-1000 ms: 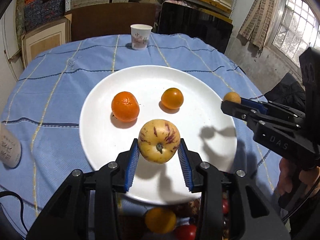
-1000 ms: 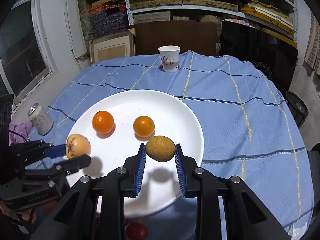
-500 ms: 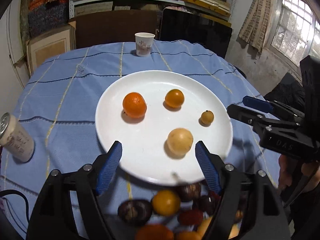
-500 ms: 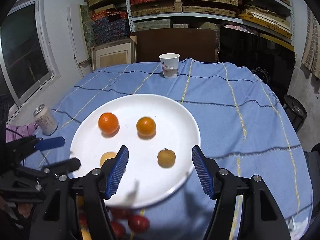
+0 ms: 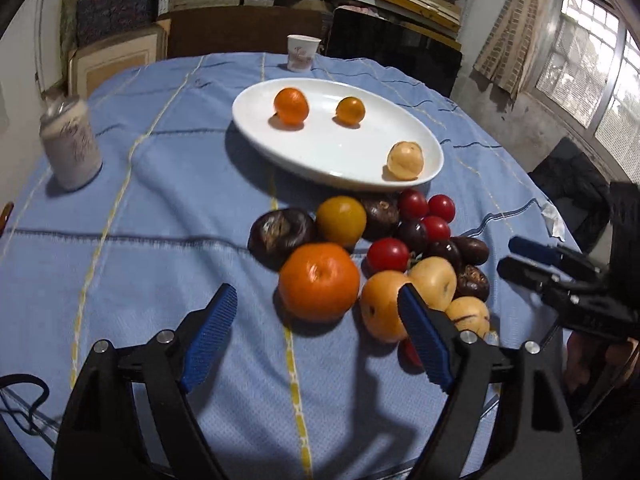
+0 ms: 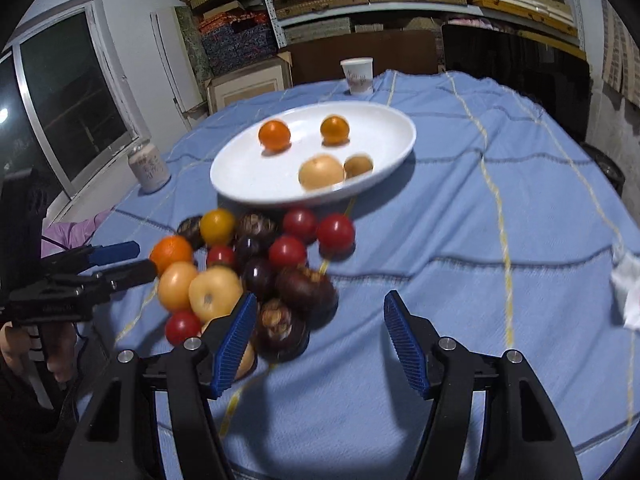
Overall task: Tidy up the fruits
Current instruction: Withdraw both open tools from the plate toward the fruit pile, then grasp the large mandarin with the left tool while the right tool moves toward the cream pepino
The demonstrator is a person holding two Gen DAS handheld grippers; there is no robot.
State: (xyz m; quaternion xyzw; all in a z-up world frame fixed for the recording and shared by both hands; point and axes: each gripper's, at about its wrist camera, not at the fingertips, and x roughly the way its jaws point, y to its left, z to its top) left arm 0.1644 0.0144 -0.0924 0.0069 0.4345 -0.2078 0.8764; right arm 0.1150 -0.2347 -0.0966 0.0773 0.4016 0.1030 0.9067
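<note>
A round table is covered by a blue cloth (image 5: 168, 208) crossed with yellow and dark lines. On its far half a white oval plate (image 5: 332, 160) is set, and four fruits are seen on it from the right wrist view: an orange (image 6: 274, 135) and a smaller orange fruit (image 6: 334, 129) toward the back, a pale yellow fruit (image 6: 321, 172) toward the front, and a small brownish fruit (image 6: 358, 165) just beside it, which is hidden in the left wrist view. A heap of loose fruit (image 5: 376, 256) is piled on the cloth just in front of the plate, made up of a large orange (image 5: 319, 281), a yellow-orange fruit (image 5: 341, 221), dark purple mangosteens (image 6: 306, 290), pale yellow fruits (image 5: 433, 282) and red cherry tomatoes (image 6: 335, 232), all touching or nearly touching. The left gripper (image 5: 316, 340) is held over the near cloth with its blue pads spread wide and widening further; nothing is pressed between them, the large orange lying beyond the tips. The right gripper (image 6: 320, 344) is likewise held apart with nothing clasped, its left pad (image 6: 234, 346) standing in front of the heap's edge. A printed can (image 5: 71, 142) is stood upright on the cloth well left of the plate. A paper cup (image 5: 303, 52) is placed at the far edge of the table. A crumpled white scrap (image 6: 628, 290) is seen at the right edge.
</note>
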